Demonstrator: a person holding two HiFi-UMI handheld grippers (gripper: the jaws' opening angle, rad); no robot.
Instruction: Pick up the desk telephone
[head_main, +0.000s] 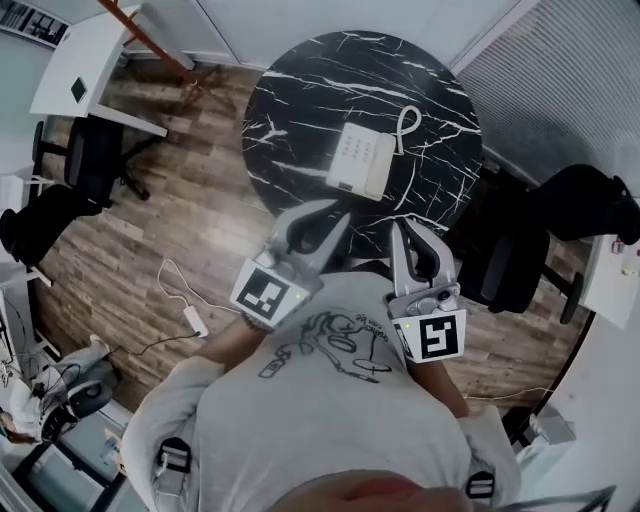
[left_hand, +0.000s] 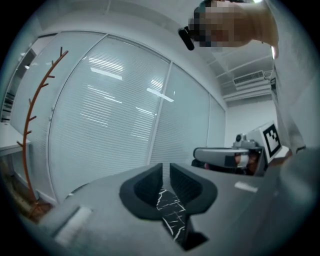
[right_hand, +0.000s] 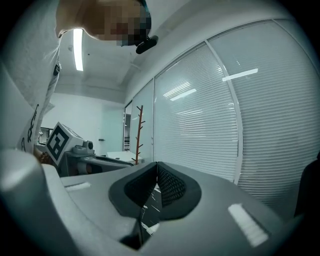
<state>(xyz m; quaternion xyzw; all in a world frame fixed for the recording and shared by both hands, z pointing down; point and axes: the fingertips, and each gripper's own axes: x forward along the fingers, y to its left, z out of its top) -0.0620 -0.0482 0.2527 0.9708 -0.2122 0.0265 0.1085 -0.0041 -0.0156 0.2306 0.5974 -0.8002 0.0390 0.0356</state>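
The left gripper (head_main: 322, 222) is hovering at the near edge of the black marble surface (head_main: 300, 100), its jaws slightly released with nothing between them. The white desk telephone (head_main: 362, 160) is lying on that surface, just ahead of both grippers and touching neither. The right gripper (head_main: 408, 232) is hanging clenched and empty.

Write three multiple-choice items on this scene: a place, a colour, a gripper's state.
1. The desk telephone lies: A on the round table; B on the floor; C on a chair.
2. The table top is: A plain white; B black, white-veined; C brown wood.
3. The right gripper is: A wide open; B clamped on the telephone; C shut, empty.
1A: it rests on the tabletop. 2B: the head view shows that. 3C: its pads meet, nothing between.
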